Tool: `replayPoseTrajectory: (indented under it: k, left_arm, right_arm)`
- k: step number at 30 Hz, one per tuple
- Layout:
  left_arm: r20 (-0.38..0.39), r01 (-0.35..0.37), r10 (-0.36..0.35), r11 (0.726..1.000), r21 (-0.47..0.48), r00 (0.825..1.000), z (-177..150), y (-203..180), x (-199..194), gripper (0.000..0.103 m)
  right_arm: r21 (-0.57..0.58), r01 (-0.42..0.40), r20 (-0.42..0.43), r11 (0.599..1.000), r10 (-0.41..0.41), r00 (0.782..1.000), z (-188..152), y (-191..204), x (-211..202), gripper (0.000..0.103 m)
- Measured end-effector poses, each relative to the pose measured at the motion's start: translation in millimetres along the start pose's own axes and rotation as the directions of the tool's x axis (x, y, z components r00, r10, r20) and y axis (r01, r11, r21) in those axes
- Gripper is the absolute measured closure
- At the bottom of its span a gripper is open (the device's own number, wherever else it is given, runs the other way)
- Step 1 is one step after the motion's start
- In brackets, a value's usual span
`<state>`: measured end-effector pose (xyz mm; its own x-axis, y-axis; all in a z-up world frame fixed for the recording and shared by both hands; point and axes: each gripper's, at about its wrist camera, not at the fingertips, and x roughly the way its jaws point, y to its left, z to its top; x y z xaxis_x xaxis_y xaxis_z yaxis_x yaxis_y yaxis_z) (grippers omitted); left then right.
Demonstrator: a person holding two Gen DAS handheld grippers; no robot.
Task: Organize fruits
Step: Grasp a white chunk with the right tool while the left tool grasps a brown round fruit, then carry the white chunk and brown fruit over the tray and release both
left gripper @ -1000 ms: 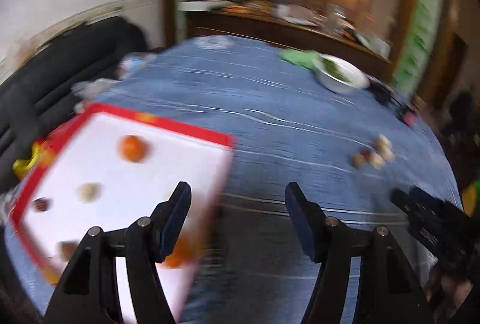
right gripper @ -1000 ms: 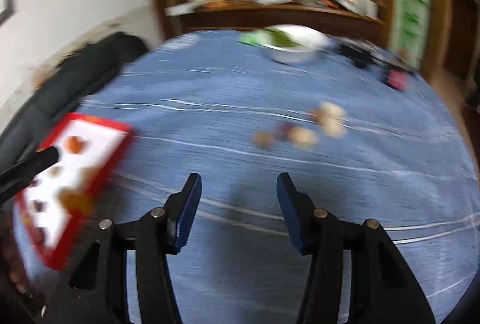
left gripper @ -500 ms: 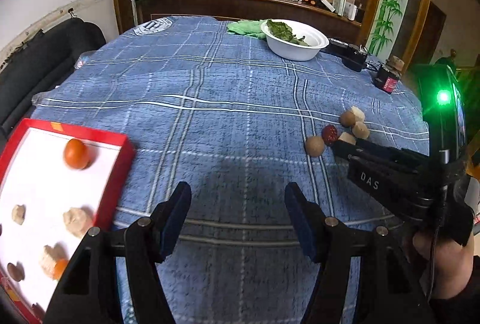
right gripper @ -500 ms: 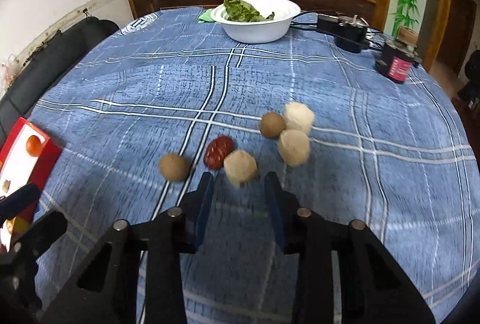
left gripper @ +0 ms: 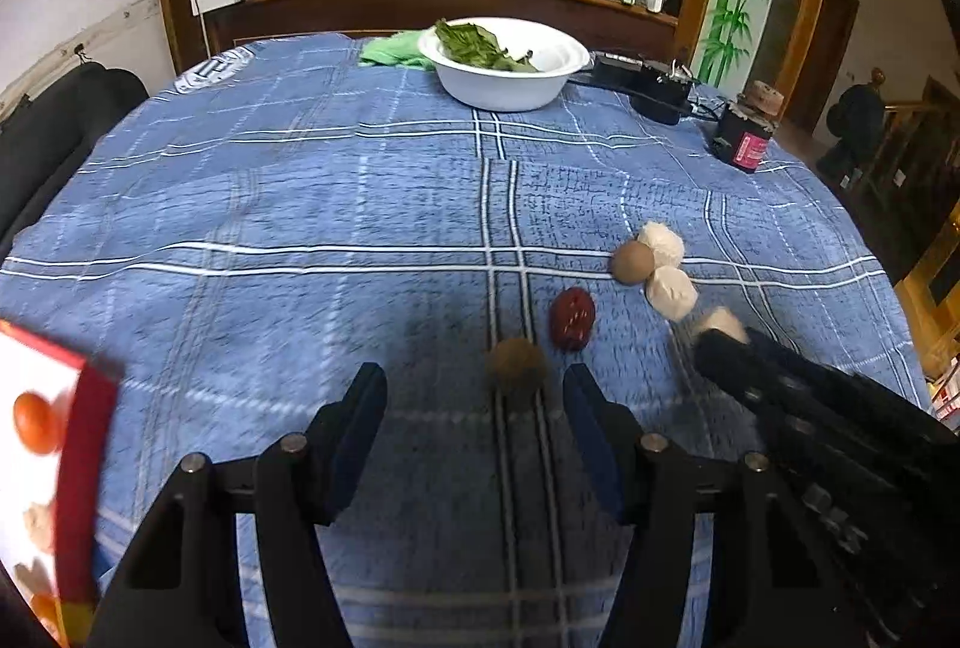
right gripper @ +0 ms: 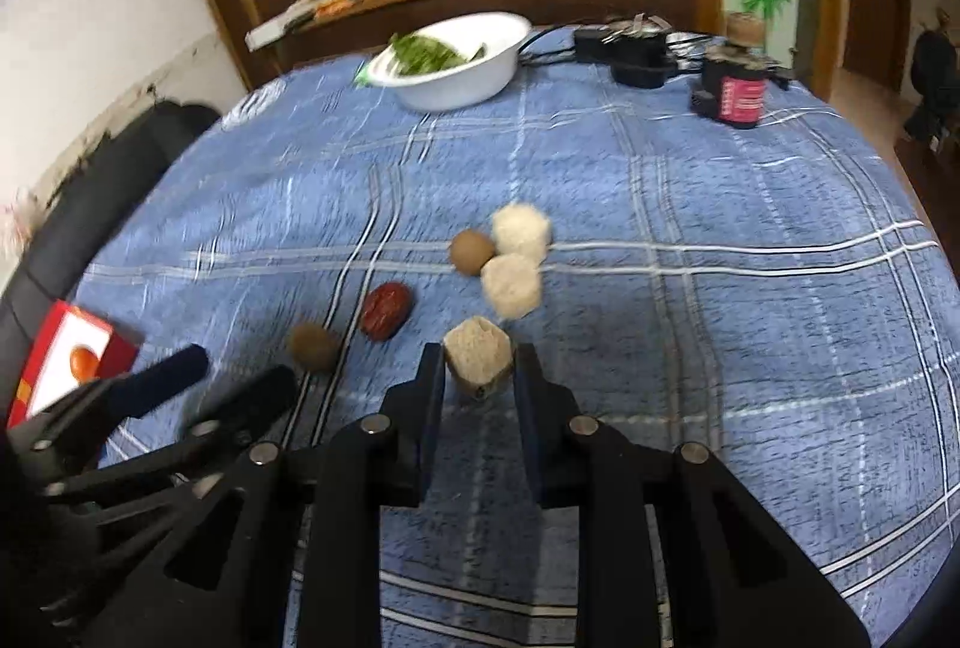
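My right gripper (right gripper: 479,366) is shut on a pale tan peeled fruit (right gripper: 478,354) just above the blue cloth. It shows in the left wrist view (left gripper: 717,339) with that fruit (left gripper: 720,321) at its tip. My left gripper (left gripper: 474,396) is open, with a brown round fruit (left gripper: 517,365) just ahead between its fingers; the same fruit shows in the right wrist view (right gripper: 312,346). A red date (left gripper: 573,318) lies beside it. Another brown fruit (left gripper: 632,261) and two white peeled fruits (left gripper: 672,291) lie farther right. A red-rimmed white tray (left gripper: 90,444) at left holds an orange fruit (left gripper: 36,422).
A white bowl of green leaves (left gripper: 510,63) stands at the far side of the blue checked tablecloth (left gripper: 300,240). A black device with cables (left gripper: 645,84) and a dark jar (left gripper: 747,135) stand at the far right. A black sofa (left gripper: 48,132) is on the left.
My right gripper closed on the tan peeled fruit. My left gripper moved right from the tray toward the brown fruit, which now sits between its open fingers.
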<state>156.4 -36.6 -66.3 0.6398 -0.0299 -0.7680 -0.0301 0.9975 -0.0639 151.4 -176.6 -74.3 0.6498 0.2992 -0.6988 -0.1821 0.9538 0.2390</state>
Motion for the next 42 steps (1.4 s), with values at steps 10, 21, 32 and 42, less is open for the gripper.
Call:
replayPoseTrajectory:
  k: [10, 21, 32, 42]
  left_arm:
    - [-0.021, 0.014, -0.013, 1.0, 0.012, 1.0, -8.0, 4.7, -3.8, 0.081]
    - [-0.015, -0.036, 0.036, 0.999, -0.035, 0.999, -55.3, 41.3, -69.3, 0.082]
    - [0.014, -0.041, 0.043, 0.996, -0.08, 0.999, -81.6, 69.0, -113.5, 0.082]
    - [0.03, -0.06, 0.064, 0.99, -0.131, 0.998, -101.6, 103.5, -136.3, 0.082]
  right_arm:
    - [0.006, -0.005, 0.013, 1.0, 0.005, 1.0, 3.2, -5.2, -2.2, 0.078]
    - [-0.103, 0.003, -0.046, 0.995, -0.008, 0.999, -33.0, 26.4, -31.7, 0.078]
    - [-0.185, -0.009, -0.035, 0.983, 0.003, 0.999, -77.7, 62.8, -84.3, 0.078]
    - [-0.245, -0.055, -0.038, 0.968, 0.047, 0.998, -97.7, 105.7, -95.3, 0.078]
